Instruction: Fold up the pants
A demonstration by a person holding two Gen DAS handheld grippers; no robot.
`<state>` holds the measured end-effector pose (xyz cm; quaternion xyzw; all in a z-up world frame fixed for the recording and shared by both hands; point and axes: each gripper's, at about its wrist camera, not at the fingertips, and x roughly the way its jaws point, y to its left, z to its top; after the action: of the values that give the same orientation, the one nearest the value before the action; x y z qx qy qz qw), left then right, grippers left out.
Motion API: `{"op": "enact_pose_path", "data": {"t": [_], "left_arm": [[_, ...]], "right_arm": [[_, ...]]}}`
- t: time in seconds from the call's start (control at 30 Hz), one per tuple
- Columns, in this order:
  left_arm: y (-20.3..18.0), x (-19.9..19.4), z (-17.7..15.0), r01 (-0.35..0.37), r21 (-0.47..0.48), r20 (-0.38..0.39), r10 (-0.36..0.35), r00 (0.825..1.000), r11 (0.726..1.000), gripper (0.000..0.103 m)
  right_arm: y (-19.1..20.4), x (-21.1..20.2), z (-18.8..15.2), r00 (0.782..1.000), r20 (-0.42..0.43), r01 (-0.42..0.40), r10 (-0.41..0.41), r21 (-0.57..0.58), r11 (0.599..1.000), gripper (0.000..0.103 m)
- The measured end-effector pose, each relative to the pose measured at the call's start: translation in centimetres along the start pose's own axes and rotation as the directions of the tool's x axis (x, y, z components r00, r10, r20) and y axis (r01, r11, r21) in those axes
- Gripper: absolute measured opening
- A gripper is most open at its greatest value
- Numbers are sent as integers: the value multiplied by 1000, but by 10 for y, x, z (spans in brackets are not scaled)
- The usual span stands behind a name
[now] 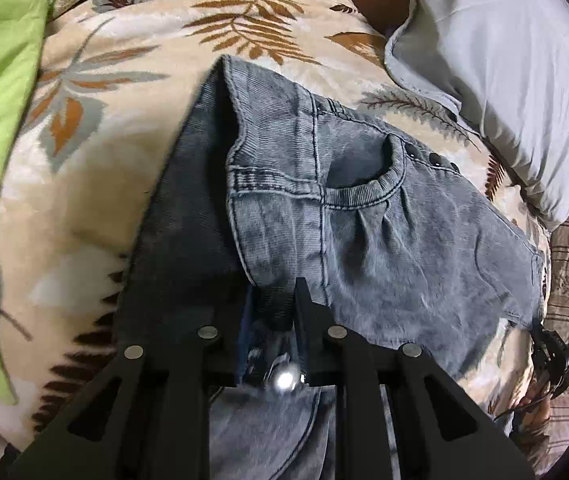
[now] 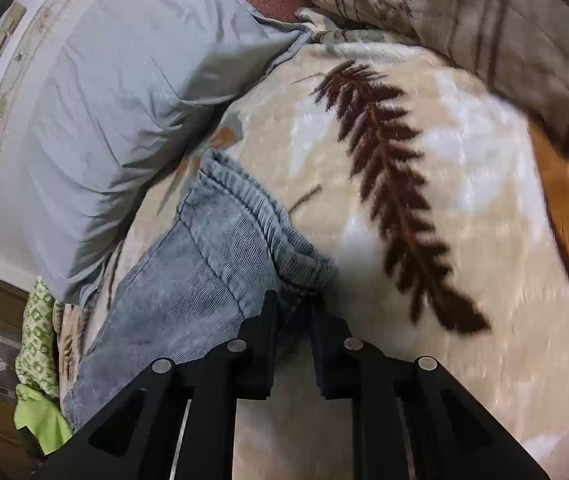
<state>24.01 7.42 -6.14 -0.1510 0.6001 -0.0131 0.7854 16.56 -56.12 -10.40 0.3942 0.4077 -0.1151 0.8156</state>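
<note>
Now, pants: grey-blue denim pants [image 1: 364, 216] lie on a leaf-print blanket [image 1: 96, 184] spread over a bed, beside a pale pillow [image 1: 496, 80]; the top part is doubled over, with pocket and rivets facing up.
Left gripper: the left gripper [image 1: 272, 304] points steeply down at the near edge of the pants; its jaws stand close together with a bunch of denim, near a shiny button [image 1: 284, 380], pinched between them.
Right gripper: the right gripper [image 2: 294, 312] has its jaws nearly closed on the ribbed waistband [image 2: 268, 232] at the corner of the pants; cloth sits between the pads.
Handling: denim looks soft but fairly thick and weighty; I judge it will sag and drag between two holds, not slip easily.
Where to hold: seams, waistband and hem are the firmest places; grip through all layers so the lower one does not fall away.
Risk: plush blanket may catch in the jaws or drag with the cloth.
Other: green cloth [image 1: 0, 120] at the bed's edge, well apart.
</note>
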Motion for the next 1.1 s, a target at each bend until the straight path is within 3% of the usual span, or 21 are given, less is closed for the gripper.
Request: {"op": "enact_pose_path", "data": {"t": [0.1, 0.13, 0.2, 0.23, 0.37, 0.53, 0.73, 0.97, 1.03, 1.1], "left_arm": [[11, -22, 1, 15, 16, 18, -16, 1000, 1000, 35], [16, -30, 3, 28, 14, 26, -29, 999, 1000, 51], [28, -43, 11, 48, -3, 46, -47, 998, 999, 71], [33, -47, 18, 54, -14, 53, -53, 997, 998, 73], [33, -35, 47, 72, -60, 0, -72, 997, 996, 73], [24, -2, 73, 44, -110, -61, -51, 997, 993, 73], [38, 4, 97, 8, -122, -30, -12, 999, 992, 73], [32, 37, 111, -3, -64, -95, -3, 995, 998, 73], [24, 43, 113, -16, -41, -89, 13, 996, 999, 79], [17, 43, 114, 15, -29, -72, -17, 997, 999, 81]], "right_arm": [[5, -31, 2, 999, 49, -6, 7, -25, 1000, 30], [9, -46, 5, 997, 77, -2, 6, -58, 998, 33], [18, -65, 12, 993, 117, 10, 3, -112, 994, 43], [24, -73, 16, 992, 127, 10, 8, -139, 990, 52], [57, -70, 38, 996, 87, -13, 36, -248, 969, 66], [89, -17, 57, 1000, -29, -4, -6, -323, 946, 66], [108, 43, 76, 994, -28, 88, -110, -420, 903, 66], [112, 89, 85, 984, -88, 97, -152, -448, 889, 66], [114, 97, 81, 980, -97, 107, -171, -469, 877, 70], [117, 98, 77, 979, -78, 124, -189, -507, 853, 69]]}}
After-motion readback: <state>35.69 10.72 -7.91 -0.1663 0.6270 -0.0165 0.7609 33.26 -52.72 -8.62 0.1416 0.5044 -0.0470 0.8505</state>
